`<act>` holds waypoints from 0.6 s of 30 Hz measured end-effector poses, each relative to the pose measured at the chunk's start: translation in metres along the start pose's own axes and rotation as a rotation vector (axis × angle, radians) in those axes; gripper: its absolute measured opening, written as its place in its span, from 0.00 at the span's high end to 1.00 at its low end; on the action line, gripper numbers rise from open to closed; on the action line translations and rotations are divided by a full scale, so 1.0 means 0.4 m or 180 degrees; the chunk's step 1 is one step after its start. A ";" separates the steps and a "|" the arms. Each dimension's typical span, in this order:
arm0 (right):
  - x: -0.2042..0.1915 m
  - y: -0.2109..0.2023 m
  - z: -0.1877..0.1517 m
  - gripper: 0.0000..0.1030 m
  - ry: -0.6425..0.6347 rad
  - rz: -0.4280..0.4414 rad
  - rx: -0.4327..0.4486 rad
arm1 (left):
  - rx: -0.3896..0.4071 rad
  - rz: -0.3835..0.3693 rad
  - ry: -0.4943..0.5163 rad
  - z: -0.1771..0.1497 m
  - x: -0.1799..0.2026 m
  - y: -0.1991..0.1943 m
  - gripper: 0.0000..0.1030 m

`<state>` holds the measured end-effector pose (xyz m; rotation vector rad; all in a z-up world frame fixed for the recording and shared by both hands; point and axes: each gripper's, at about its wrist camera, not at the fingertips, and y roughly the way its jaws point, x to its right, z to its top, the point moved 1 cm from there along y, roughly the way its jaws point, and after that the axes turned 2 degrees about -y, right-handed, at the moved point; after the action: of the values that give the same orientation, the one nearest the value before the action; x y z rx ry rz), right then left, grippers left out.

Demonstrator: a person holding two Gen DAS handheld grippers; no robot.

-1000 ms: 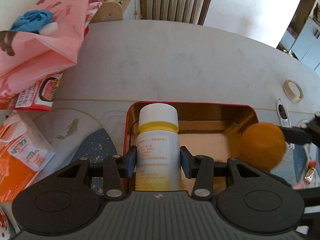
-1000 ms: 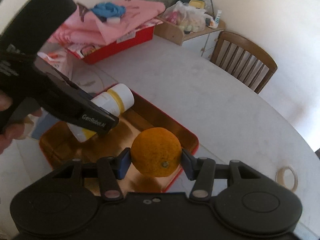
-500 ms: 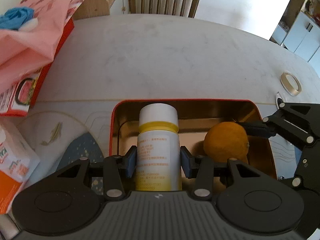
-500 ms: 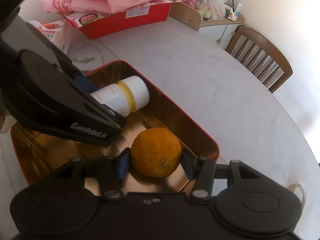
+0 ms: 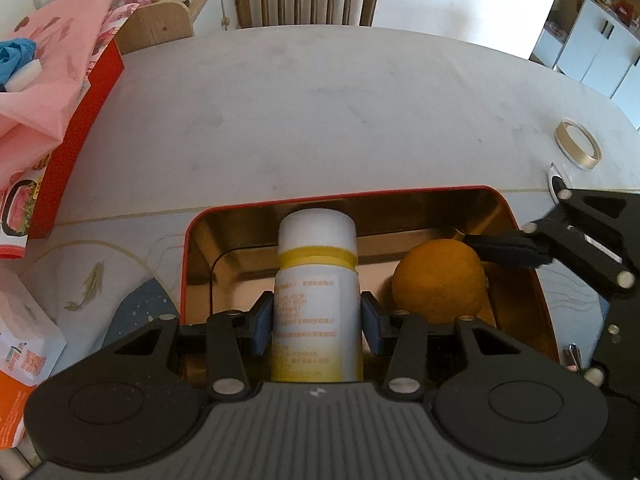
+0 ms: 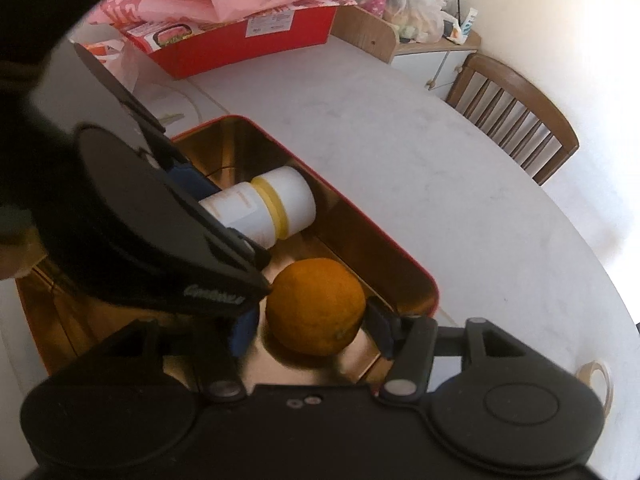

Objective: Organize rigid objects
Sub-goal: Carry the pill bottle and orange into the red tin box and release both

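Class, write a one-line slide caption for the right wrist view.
Right gripper opening around an orange in the tin; left gripper holds a bottle beside it.

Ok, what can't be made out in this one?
- Bottle base, left wrist view: hidden behind the left gripper body.
- Bottle label print: too small to read.
- Tin near-left interior, right wrist view: covered by the left gripper.
- Orange contact with right gripper pads: blurred.

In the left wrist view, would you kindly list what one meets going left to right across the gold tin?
Tin's red rim → white bottle → orange → right gripper.
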<state>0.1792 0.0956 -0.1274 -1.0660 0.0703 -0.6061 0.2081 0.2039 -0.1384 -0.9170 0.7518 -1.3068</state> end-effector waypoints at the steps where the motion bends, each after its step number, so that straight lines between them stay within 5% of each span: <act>1: 0.002 -0.006 -0.002 0.40 0.0032 -0.0004 0.0016 | 0.0003 -0.0007 -0.0012 0.001 -0.002 0.001 0.56; 18: 0.046 -0.156 -0.048 0.35 0.0695 0.0093 0.0269 | 0.0170 -0.0062 -0.0142 -0.023 -0.002 -0.075 0.44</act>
<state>0.1611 0.0500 -0.0805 -0.9128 0.2483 -0.6915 0.1860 0.2025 -0.1162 -0.9096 0.6719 -1.3134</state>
